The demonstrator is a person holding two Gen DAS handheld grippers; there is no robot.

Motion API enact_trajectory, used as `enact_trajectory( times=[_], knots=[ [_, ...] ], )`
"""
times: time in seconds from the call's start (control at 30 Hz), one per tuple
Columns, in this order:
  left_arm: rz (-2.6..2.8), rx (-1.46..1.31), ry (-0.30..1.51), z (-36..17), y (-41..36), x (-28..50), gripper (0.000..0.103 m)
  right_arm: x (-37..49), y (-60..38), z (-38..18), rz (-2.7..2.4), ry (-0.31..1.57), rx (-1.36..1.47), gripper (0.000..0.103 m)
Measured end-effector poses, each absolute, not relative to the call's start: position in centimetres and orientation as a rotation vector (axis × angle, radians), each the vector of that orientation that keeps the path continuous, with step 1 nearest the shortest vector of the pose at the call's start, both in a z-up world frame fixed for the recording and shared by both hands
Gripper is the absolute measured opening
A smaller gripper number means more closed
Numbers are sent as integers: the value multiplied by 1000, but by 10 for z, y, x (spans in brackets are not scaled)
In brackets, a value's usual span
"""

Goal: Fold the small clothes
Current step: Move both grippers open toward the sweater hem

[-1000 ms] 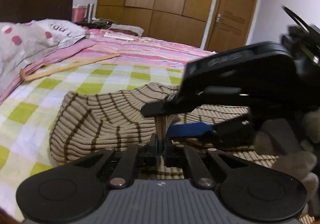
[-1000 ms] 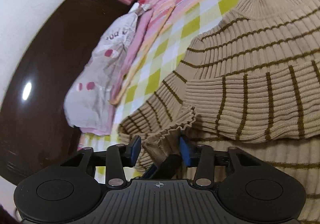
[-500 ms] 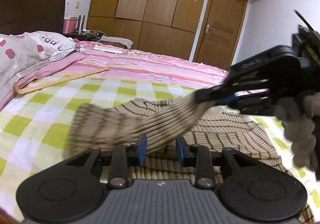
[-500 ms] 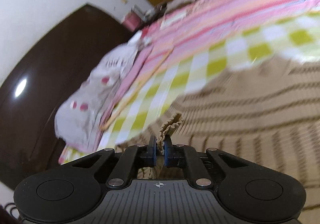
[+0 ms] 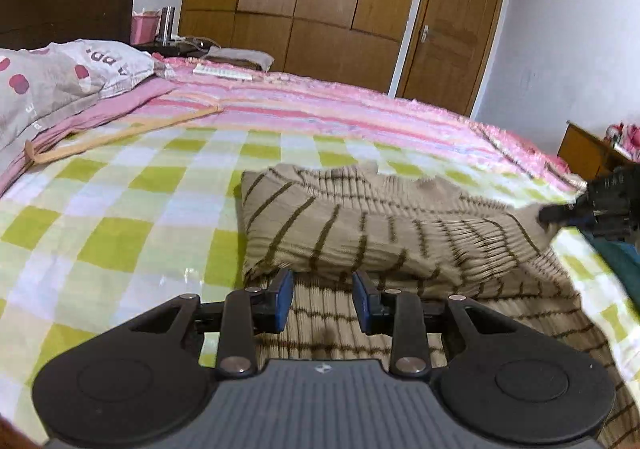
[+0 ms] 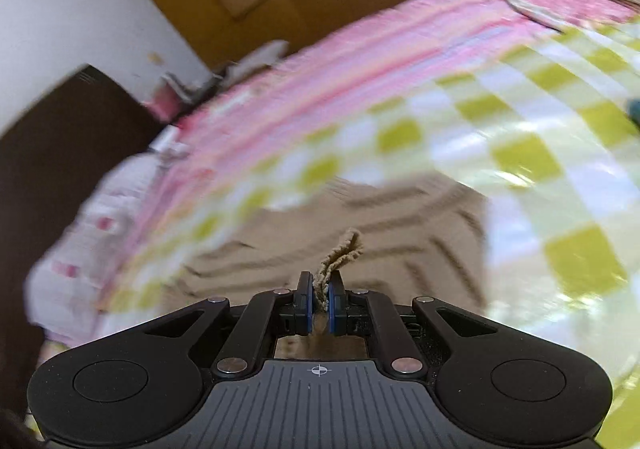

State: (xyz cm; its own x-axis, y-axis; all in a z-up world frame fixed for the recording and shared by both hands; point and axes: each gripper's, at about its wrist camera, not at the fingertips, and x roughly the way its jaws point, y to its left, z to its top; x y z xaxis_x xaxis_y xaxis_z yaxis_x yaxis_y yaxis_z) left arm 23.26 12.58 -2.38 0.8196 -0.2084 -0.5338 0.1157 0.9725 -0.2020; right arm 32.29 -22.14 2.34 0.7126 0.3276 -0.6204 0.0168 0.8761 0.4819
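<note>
beige striped sweater (image 5: 360,225) spread on the green-checked bed (image 5: 120,217), well in from the pillow end, collar toward the pink-striped far edge. one sleeve (image 5: 400,237) pulled crosswise over the body, long axis running side to side across the bed, from the folded shoulder nearer the pillow edge toward the opposite edge. cuff (image 6: 340,257) clamped in the right gripper (image 6: 319,303), pads together on the knit with a tuft poking out past them; same gripper seen at the sleeve's far end in the left wrist view, blurred. left gripper (image 5: 322,303) apart, holding nothing, hovering over the sweater's lower body just short of the sleeve, sleeve lying straight ahead of its pads and crossing its line at about a right angle. judged: sleeve fold under way, right hand the one in control; coming move likely turns on laying the cuff down along that crosswise line inside the sweater's edge, left hand nearest to pin or smooth the middle.
</note>
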Motion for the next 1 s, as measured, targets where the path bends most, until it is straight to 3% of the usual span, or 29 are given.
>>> enact_trajectory(
  times=[0.27, 0.63, 0.8, 1.0],
  knots=[
    [-150, -123, 635, -38, 122, 238, 38, 326, -244, -14, 84, 820, 489, 10],
    [-95, -115, 641, -37, 129, 238, 38, 302, -212, 13, 73, 701, 231, 14],
    [10, -81, 684, -39, 135, 241, 40, 309, -198, -5, 77, 794, 129, 20],
    [16, -131, 680, -33, 147, 229, 41, 298, -208, 0, 87, 766, 177, 22]
  ],
)
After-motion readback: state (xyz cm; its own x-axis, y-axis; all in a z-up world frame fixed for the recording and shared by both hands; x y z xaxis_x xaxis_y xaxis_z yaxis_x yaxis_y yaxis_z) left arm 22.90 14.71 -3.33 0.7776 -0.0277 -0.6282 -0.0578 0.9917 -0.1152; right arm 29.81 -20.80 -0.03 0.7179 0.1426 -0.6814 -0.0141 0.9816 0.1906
